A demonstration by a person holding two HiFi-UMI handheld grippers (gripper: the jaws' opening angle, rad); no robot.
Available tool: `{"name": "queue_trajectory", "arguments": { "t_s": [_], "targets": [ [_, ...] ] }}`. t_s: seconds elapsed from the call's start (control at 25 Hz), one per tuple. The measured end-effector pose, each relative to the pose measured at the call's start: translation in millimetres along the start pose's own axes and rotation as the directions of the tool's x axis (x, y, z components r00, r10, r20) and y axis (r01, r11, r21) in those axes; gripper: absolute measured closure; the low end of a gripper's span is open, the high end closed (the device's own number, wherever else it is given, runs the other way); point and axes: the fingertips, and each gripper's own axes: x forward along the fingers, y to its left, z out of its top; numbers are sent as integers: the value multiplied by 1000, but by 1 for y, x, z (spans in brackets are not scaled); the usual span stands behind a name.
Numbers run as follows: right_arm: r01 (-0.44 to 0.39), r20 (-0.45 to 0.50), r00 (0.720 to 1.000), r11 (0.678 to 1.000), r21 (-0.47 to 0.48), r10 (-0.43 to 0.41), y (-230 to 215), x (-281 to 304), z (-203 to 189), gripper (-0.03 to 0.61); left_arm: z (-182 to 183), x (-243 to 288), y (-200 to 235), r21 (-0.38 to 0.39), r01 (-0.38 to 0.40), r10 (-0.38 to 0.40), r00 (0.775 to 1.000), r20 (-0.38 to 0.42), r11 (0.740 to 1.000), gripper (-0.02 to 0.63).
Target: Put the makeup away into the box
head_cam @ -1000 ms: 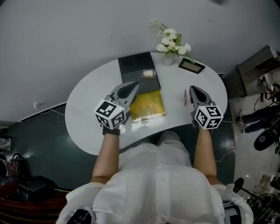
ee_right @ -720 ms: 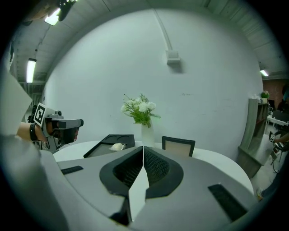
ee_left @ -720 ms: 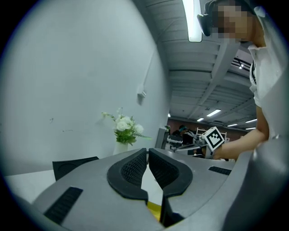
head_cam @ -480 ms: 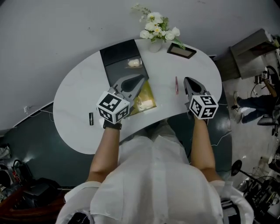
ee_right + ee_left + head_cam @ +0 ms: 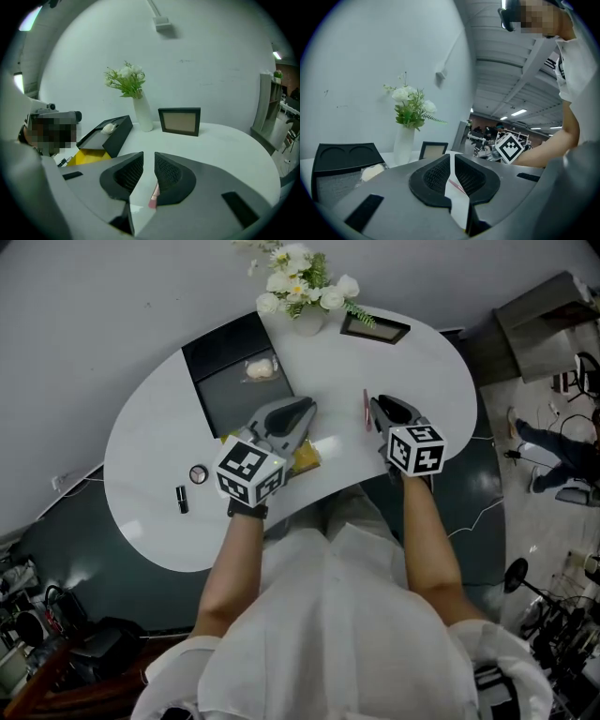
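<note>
1. Step in hand: I judge this to be the approach to a first pick. My right gripper (image 5: 382, 407) hangs over the near end of a slim pink stick (image 5: 366, 410), which lies on the table (image 5: 422, 381) to the right of the box (image 5: 220, 404). Its jaws have just been opening and stand a narrow gap apart. The stick lies on the tabletop below that gap and is not pinched.
2. Left gripper (image 5: 305, 412): it is poised over a flat yellow packet (image 5: 307, 457) just in front of the box. The jaws are closed down to a slit, with nothing in them.
3. Task things: the black box lies open left of centre, with a pale puff (image 5: 261, 368) inside. A round compact (image 5: 198, 473) and a dark tube (image 5: 182, 499) lie well apart from it near the left edge. None of the other makeup is in the box.
4. Next move, as I judge it: I lower the right jaws astride the stick, set across its length, then close, lift and carry it to the box. The stick is thin and lies low, so the pads must come almost to the tabletop. It may roll aside.
5. Surface: a white, smooth, kidney-shaped table. At its far edge stand a vase of flowers (image 5: 305, 301) and a dark picture frame (image 5: 375, 329).
6. Room: there is a plain pale wall behind and a dark floor with cables and office gear to either side. The left gripper view shows a long hall lit by ceiling strips.
</note>
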Motion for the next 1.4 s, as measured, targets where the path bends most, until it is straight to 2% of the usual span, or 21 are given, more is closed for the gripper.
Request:
{"name": "queue_trajectory", "arguments": {
  "t_s": [0.32,0.56,0.8,0.92,1.04,1.2,1.4],
  "targets": [
    [17,-133,991,999,50,-11,-17,24,-38,511,-13,22,-5,-26,4,-5,999,-33,1000,589],
    [47,-232,972,998,46,-35,-22,40,-61,497,-20,27,-6,-28,6,-7,999,-54,1000,589],
    [64,-281,959,996,56,-46,-26,52,-71,492,-25,29,-6,-31,7,-9,998,-61,1000,589],
    [80,-308,949,996,32,-66,-28,55,-74,492,-27,28,-7,-34,10,-12,998,-65,999,589],
    [107,-329,939,994,-6,-103,-33,56,-75,532,-29,28,-6,-34,13,-16,998,-66,999,589],
    [96,-359,925,991,-88,-122,-30,58,-76,532,-30,26,-4,-43,10,-13,998,-57,999,589],
    [95,-363,922,986,-134,-138,-30,59,-76,532,-30,25,-5,-43,11,-13,999,-51,999,589]
  ]
}}
